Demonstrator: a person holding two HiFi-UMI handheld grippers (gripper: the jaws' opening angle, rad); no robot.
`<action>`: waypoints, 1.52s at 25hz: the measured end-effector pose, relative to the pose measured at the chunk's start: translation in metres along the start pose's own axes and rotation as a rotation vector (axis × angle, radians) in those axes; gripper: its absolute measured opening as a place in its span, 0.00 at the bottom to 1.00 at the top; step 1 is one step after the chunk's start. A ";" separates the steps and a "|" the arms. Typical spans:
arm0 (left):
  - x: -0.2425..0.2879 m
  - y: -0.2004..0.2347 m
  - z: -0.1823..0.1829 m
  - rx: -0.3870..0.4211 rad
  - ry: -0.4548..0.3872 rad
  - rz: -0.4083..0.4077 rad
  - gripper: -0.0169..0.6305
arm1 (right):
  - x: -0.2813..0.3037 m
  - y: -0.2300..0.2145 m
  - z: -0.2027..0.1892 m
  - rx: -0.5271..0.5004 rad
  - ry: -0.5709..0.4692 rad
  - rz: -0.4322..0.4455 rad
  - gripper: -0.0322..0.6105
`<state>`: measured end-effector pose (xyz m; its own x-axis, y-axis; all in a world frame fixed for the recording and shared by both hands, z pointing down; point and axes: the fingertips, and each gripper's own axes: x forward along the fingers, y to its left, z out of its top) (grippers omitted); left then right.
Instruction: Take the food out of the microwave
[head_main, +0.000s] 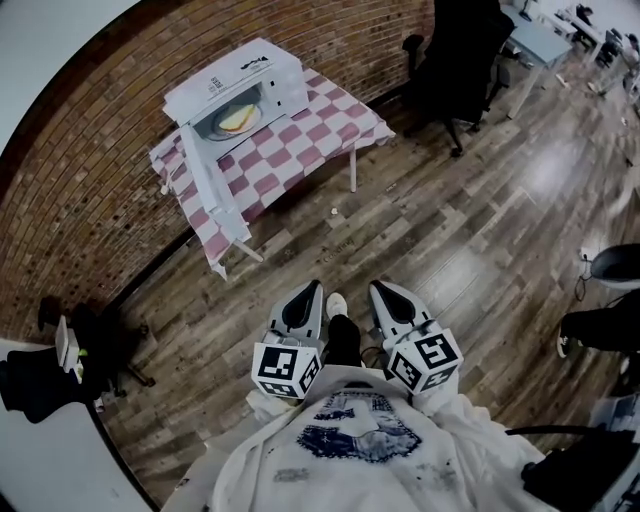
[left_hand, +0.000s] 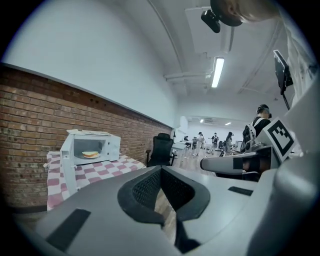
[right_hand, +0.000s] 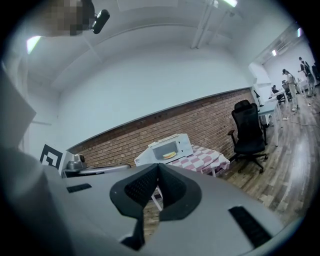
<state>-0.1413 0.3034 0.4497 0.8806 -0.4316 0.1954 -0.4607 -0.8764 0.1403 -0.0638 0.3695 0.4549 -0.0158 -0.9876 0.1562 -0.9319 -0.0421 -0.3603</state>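
Food (head_main: 236, 119), a flat yellow-and-white piece like a sandwich, lies on a pale round plate (head_main: 217, 127) inside the boxy white microwave (head_main: 262, 75). The microwave's door (head_main: 212, 185) hangs open. It stands on a table (head_main: 320, 140) draped in pink-and-white check, against a brick wall (head_main: 100, 170). Left gripper (head_main: 308, 296) and right gripper (head_main: 385, 295), both pinched closed and empty, point towards it from well apart, over glossy wood flooring (head_main: 450, 230).

Left gripper view: ribbed black pads (left_hand: 145, 187) meet at the tip, with the food far off.

Right gripper view: the same closed pads and distant food.

The food is probably light, soft and crushable, so the stiff, smooth plate rim seems the safer hold.
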 end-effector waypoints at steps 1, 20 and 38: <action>0.006 0.005 0.000 -0.003 0.003 0.001 0.04 | 0.008 -0.002 0.002 -0.005 0.003 0.003 0.07; 0.133 0.140 0.040 -0.061 0.043 0.059 0.04 | 0.191 -0.041 0.054 -0.026 0.081 0.071 0.07; 0.189 0.226 0.064 -0.107 0.027 0.059 0.04 | 0.290 -0.042 0.082 -0.075 0.110 0.076 0.07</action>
<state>-0.0720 0.0104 0.4564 0.8491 -0.4744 0.2325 -0.5220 -0.8213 0.2304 0.0006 0.0729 0.4399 -0.1227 -0.9648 0.2325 -0.9510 0.0474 -0.3054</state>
